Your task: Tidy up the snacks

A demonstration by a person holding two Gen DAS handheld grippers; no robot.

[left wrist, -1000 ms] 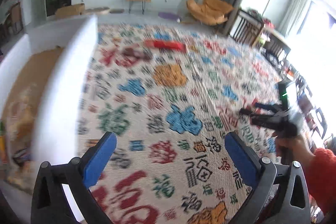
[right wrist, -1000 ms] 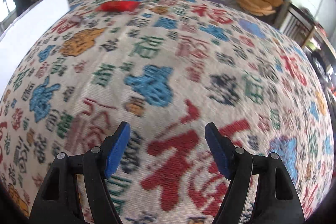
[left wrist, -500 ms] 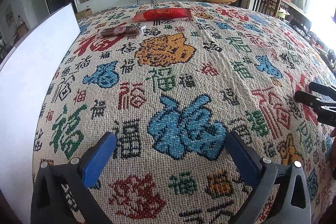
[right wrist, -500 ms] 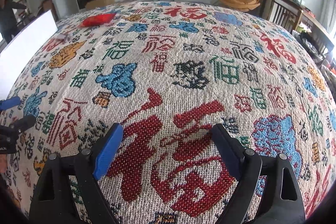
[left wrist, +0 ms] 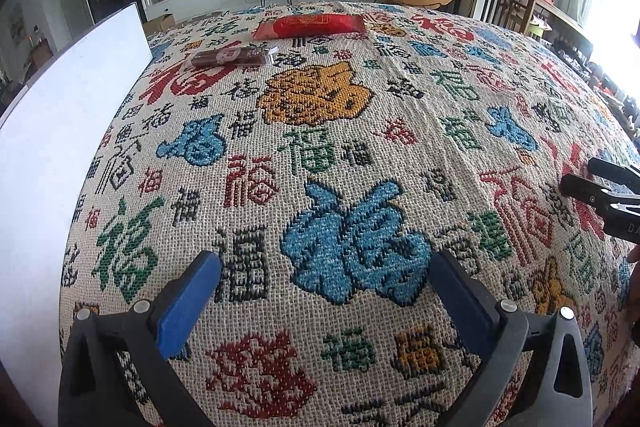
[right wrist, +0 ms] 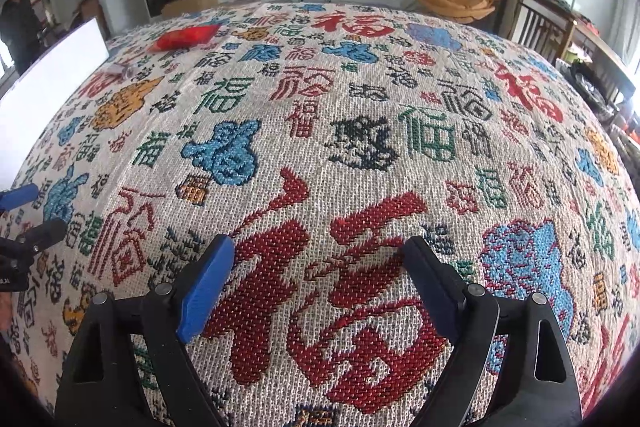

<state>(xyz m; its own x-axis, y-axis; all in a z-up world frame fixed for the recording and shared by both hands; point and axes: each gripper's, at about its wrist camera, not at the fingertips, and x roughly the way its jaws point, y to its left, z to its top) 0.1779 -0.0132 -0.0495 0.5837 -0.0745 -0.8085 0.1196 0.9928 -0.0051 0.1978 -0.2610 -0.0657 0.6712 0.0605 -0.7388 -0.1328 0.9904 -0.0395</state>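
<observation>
Our left tool (left wrist: 326, 291) hangs released, blue pads wide apart and holding nothing, low over the woven worktop cloth with colourful characters (left wrist: 360, 155). Our right tool (right wrist: 318, 273) is released too, over the near edge. Far from both, near the far edge toward the left, lie the brown wrapped snack bar (left wrist: 232, 57) and, just beyond it, the flat red snack packet (left wrist: 310, 25). The tall white box wall (left wrist: 60, 131) stands along the left edge. We judge the reach long; a thin packet may slip if pinched shallowly.
</observation>
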